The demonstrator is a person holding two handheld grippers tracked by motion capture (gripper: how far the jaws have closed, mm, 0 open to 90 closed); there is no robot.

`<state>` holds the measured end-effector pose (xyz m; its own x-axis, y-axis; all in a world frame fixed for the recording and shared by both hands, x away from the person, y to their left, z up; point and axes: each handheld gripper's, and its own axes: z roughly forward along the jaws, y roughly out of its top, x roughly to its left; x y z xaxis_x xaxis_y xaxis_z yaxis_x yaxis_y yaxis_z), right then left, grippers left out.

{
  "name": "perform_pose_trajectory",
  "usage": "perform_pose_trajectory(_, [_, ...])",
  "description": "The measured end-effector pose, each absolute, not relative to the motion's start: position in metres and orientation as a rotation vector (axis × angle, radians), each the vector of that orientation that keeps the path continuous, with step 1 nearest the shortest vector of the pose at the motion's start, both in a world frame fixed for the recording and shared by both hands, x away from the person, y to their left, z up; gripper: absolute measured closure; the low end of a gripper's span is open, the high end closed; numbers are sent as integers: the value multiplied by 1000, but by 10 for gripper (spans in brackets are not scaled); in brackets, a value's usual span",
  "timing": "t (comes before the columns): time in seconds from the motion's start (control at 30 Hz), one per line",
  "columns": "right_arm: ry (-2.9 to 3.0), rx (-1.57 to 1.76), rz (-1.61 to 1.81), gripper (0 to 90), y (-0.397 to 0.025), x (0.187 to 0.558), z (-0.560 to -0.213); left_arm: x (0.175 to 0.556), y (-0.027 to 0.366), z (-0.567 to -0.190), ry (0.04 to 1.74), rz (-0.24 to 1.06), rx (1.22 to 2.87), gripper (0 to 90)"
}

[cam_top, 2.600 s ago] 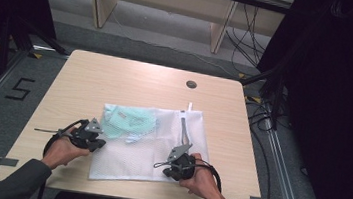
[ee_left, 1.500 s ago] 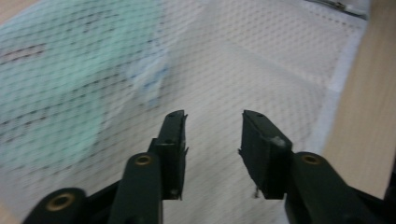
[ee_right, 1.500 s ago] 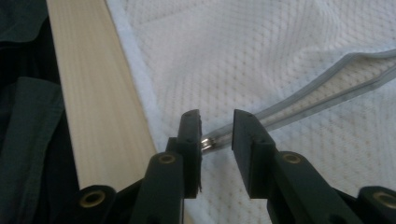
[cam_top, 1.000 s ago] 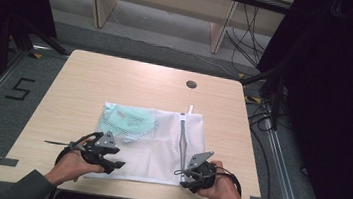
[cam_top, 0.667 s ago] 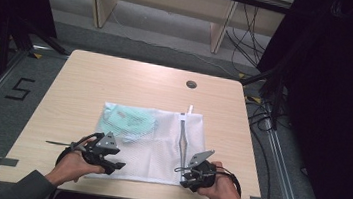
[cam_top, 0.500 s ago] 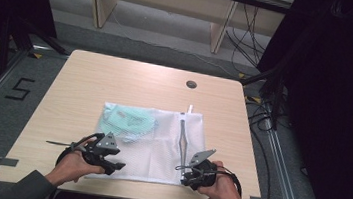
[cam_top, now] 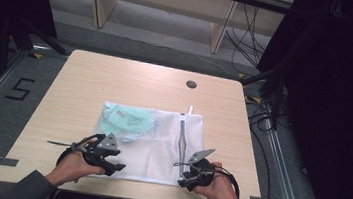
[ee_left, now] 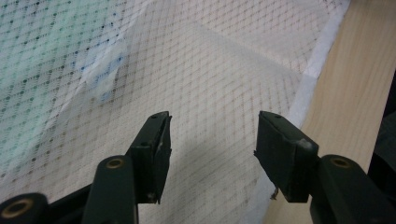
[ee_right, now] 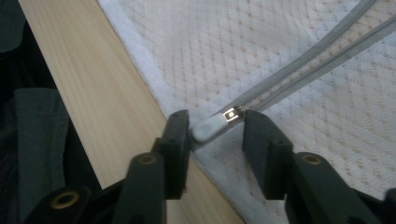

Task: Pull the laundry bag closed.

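Note:
A white mesh zip bag (cam_top: 159, 148) lies flat on the wooden table (cam_top: 116, 82), and a pale green item (cam_top: 129, 119) shows through its far left part. The grey zipper (cam_top: 182, 135) runs along the bag's right side toward me. My left gripper (cam_top: 113, 162) is at the bag's near left edge. Seen from the left gripper view, it (ee_left: 210, 135) stands open just over the mesh (ee_left: 210, 70), with nothing between the jaws. My right gripper (cam_top: 185, 178) is at the near right corner. There it (ee_right: 215, 126) is open, with the jaws narrowly either side of the zipper pull (ee_right: 208, 127).
A round cable hole (cam_top: 191, 84) sits near the table's far edge. The table's near edge (ee_right: 93, 93) runs right beside the right gripper. Cables (cam_top: 263, 114) trail on the floor to the right, and a taped "5" (cam_top: 19, 88) marks the floor to the left.
Since 2.6 s ago both hands have drawn back to the bag's near edge, and the left gripper has moved right. Over the last second nothing visibly moves.

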<state>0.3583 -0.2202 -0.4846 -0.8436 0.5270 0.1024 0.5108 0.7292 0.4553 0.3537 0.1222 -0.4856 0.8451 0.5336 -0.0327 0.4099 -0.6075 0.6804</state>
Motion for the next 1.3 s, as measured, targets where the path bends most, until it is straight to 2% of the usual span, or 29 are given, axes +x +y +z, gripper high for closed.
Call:
perform_pose_trajectory(0.1, [2878, 901, 725, 535, -217, 357, -485, 354, 122, -486, 685, 224, 2307, 447])
perform_pose_trajectory(0.17, [2877, 902, 721, 544, -216, 357, -485, 353, 122, -486, 701, 216, 2299, 448])
perform_pose_trajectory(0.5, [2910, 977, 779, 767, -221, 361, -485, 355, 123, -486, 676, 222, 2319, 447])
perform_pose_trajectory(0.6, [2871, 1009, 767, 793, -226, 364, -481, 354, 122, -487, 678, 216, 2318, 447])
perform_pose_trajectory(0.67, [2846, 1037, 754, 787, -226, 364, -480, 354, 122, -487, 682, 216, 2325, 446])
perform_pose_trajectory(0.8, [2853, 1059, 791, 674, -225, 363, -481, 354, 121, -487, 669, 214, 2319, 446])
perform_pose_trajectory(1.0, [2812, 1119, 822, 599, -212, 361, -484, 353, 120, -488, 682, 205, 2314, 445])
perform_pose_trajectory(1.2, [2773, 1122, 732, 591, -214, 360, -484, 353, 120, -488, 681, 205, 2313, 445])
perform_pose_trajectory(1.3, [2772, 1133, 721, 616, -219, 360, -483, 353, 120, -488, 681, 204, 2313, 444])
